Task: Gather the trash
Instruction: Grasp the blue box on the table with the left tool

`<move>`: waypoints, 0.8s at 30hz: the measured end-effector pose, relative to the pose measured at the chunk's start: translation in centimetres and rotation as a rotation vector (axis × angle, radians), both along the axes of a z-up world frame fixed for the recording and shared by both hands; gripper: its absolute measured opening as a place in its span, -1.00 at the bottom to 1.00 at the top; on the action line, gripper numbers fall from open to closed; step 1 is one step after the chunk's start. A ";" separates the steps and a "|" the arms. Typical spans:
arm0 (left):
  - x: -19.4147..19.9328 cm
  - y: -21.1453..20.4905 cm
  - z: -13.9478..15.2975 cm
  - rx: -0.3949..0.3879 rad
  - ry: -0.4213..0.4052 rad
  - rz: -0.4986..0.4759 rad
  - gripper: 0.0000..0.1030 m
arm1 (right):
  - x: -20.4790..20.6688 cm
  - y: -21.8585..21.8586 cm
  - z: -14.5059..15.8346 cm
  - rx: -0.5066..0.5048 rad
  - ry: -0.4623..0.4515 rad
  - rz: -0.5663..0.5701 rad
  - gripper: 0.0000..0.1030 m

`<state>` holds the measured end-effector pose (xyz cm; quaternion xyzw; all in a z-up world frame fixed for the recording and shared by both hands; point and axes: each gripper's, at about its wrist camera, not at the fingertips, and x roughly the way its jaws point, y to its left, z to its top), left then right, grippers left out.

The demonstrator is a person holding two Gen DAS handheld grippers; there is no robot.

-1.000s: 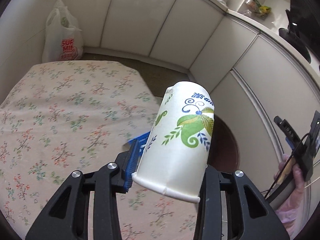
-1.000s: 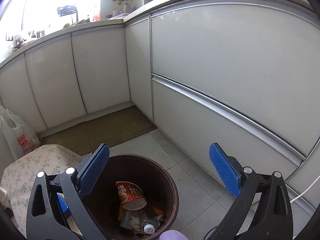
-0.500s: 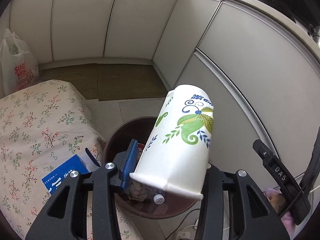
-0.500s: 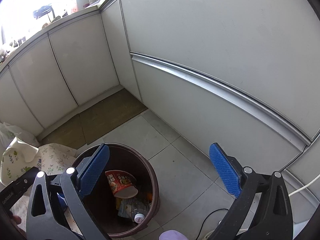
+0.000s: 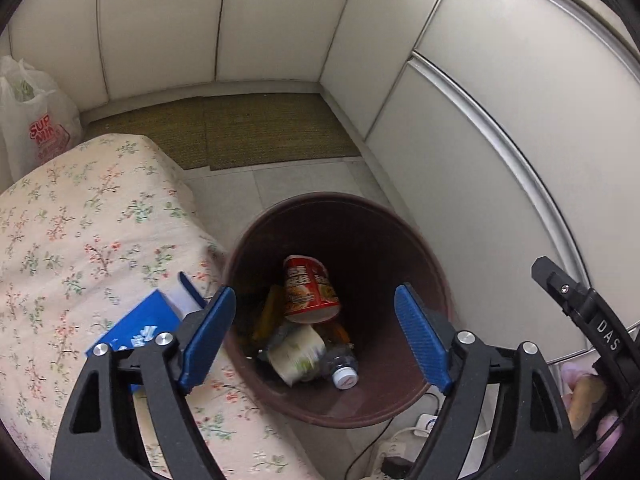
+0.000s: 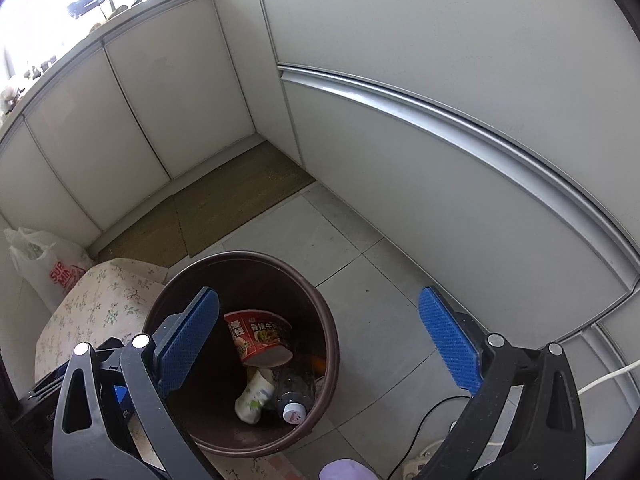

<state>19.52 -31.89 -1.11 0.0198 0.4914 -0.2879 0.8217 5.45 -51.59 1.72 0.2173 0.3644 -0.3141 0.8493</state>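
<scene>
A brown round bin (image 5: pixel 424 248) stands on the floor beside the table; it also shows in the right wrist view (image 6: pixel 328 344). Inside lie the white floral paper cup (image 5: pixel 298 354) (image 6: pixel 254 396) on its side, a red noodle cup (image 5: pixel 310 290) (image 6: pixel 258 336) and a plastic bottle (image 5: pixel 340 368) (image 6: pixel 294 398). My left gripper (image 5: pixel 316 340) is open and empty above the bin. My right gripper (image 6: pixel 320 344) is open and empty, above the bin's right rim. A blue packet (image 5: pixel 136 330) lies on the table near the left finger.
The table has a floral cloth (image 5: pixel 72 248) left of the bin. A white plastic bag (image 5: pixel 36 128) sits behind it. White cabinets (image 6: pixel 440 160) line the back and right. A mat (image 5: pixel 248 132) lies on the tiled floor. Cables and a power strip (image 5: pixel 400 444) lie by the bin.
My left gripper has opened and let go of the floral paper cup, which now lies in the bin. Both grippers have tilted down further over the bin.
</scene>
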 end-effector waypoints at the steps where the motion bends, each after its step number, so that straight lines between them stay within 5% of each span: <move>1: 0.1 0.4 0.0 0.026 -0.004 0.007 0.61 | 0.2 0.2 -0.1 0.004 0.001 0.011 0.86; 11: 2.3 6.1 -3.4 0.388 0.021 -0.029 0.62 | 1.4 0.3 -0.7 0.081 0.008 0.058 0.87; 24: 3.7 7.2 -8.9 0.490 0.075 -0.070 0.62 | 3.8 4.1 -0.8 0.048 0.043 0.152 0.87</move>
